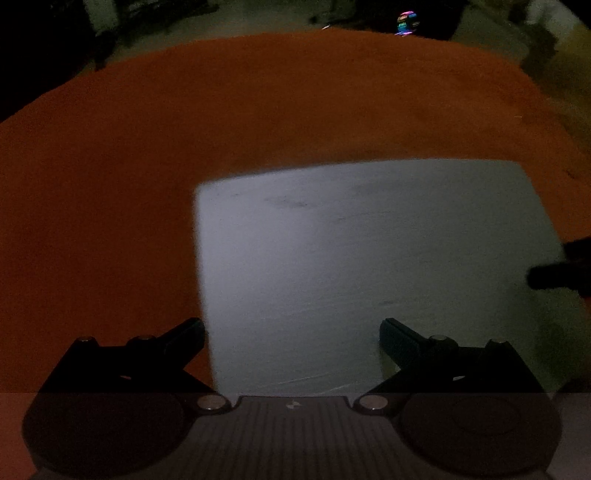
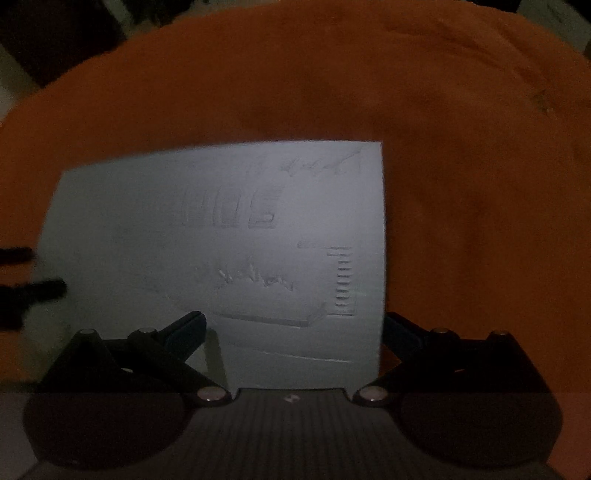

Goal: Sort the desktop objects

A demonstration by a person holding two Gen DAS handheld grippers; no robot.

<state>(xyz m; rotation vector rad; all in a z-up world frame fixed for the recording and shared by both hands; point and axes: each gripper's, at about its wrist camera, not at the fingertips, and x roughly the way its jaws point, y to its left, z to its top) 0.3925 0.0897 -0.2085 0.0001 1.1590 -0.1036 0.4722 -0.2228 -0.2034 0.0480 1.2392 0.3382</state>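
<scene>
A pale grey flat sheet (image 1: pixel 369 266) lies on the orange tablecloth (image 1: pixel 184 122). In the right wrist view the same sheet (image 2: pixel 221 240) shows faint embossed marks. My left gripper (image 1: pixel 291 332) is open over the sheet's left near corner, its left finger over the cloth. My right gripper (image 2: pixel 293 325) is open over the sheet's right near edge, its right finger over the cloth. Each gripper's dark fingertips (image 1: pixel 554 275) show at the edge of the other's view (image 2: pixel 37 288). Both grippers are empty.
The orange cloth (image 2: pixel 480 184) covers the table all round the sheet. Beyond the far table edge the room is dark, with a small coloured glowing light (image 1: pixel 406 23). The scene is dim and blurred.
</scene>
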